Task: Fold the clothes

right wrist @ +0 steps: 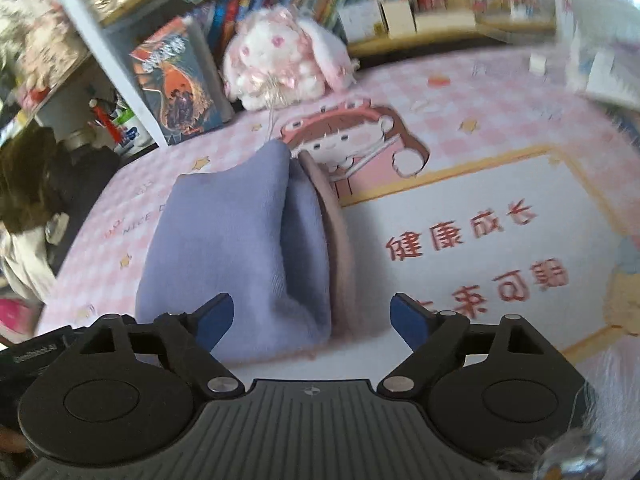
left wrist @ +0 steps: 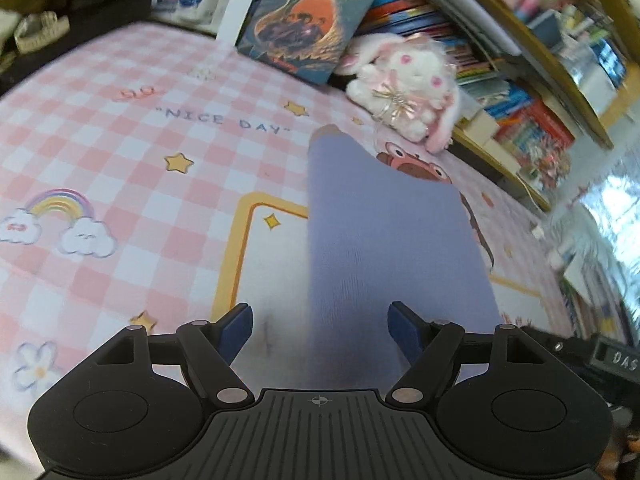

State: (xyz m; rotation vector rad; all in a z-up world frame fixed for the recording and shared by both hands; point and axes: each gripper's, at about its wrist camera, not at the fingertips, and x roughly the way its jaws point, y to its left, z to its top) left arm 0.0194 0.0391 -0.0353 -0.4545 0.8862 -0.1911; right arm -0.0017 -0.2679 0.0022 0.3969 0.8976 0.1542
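Left gripper (left wrist: 320, 330) jaws wide, nothing held, over near end of folded lavender knit garment (left wrist: 384, 240) lying on pink checked cartoon-print mat (left wrist: 120, 152).
Right wrist view: right gripper (right wrist: 312, 322) likewise wide apart, empty, garment's (right wrist: 224, 240) mauve-edged fold just ahead; white-pink plush bunny (right wrist: 280, 60) beyond.

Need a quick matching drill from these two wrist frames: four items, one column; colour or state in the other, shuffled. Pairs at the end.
Items:
1. garment
2. plush rabbit
3. book
4. left gripper

Descriptions:
A. upright, leaning against the shelf
B. white and pink, sitting at the back edge of the mat
C. lavender, folded on the checked mat
D. jaws apart, holding nothing

Pairs: 1-C, 2-B, 3-A, 4-D
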